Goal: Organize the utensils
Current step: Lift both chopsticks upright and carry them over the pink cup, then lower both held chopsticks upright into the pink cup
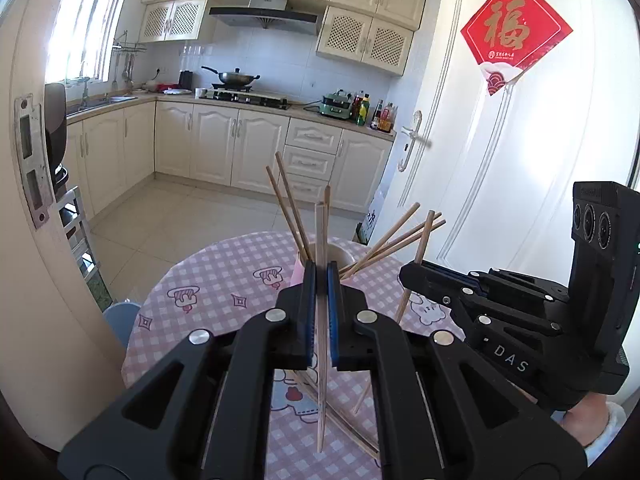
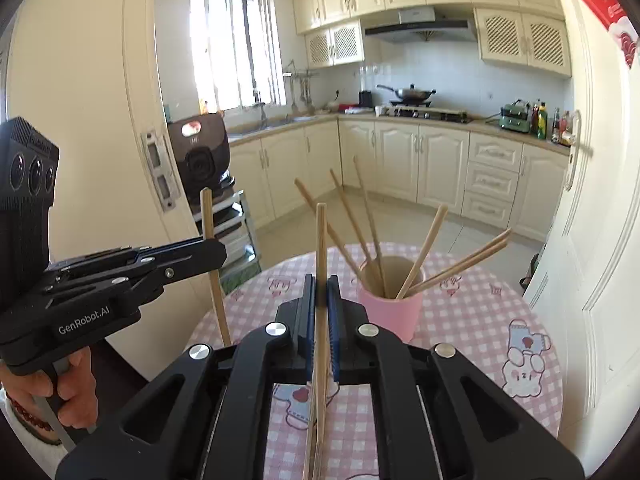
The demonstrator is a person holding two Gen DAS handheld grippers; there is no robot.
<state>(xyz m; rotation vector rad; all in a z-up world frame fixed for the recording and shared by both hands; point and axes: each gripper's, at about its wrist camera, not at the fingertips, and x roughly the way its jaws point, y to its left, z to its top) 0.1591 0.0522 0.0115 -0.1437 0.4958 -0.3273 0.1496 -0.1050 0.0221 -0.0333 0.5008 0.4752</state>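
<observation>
The left gripper [image 1: 320, 276] is holding its jaws clamped on a single chopstick [image 1: 321, 320], which is standing nearly upright between the blue pads [image 1: 311, 292]; the stick's upper end is rising above the jaws and its lower end is hanging over the near edge of the table [image 1: 224, 272]. Further chopsticks are lying flat on the checked cloth below the gripper, close to that near edge. Toward the middle of the table, a pink cup [image 2: 392, 312] is standing upright and is holding several chopsticks that are fanning outward over its rim. To the right, the right gripper [image 2: 320, 292] is likewise gripping one chopstick [image 2: 321, 280] upright with its jaws pressed together on it, just beside the cup. The sticks appear to be light, stiff wooden rods with a smooth surface, so they are likely to pivot or slide in the pads if held near one end. A hold near the middle of the shaft, as both grippers are using now, is judged best for keeping the stick steady. The cup is probably light and may tip if a stick is pushed against its wall, so each stick should be going in from above, tip first.
</observation>
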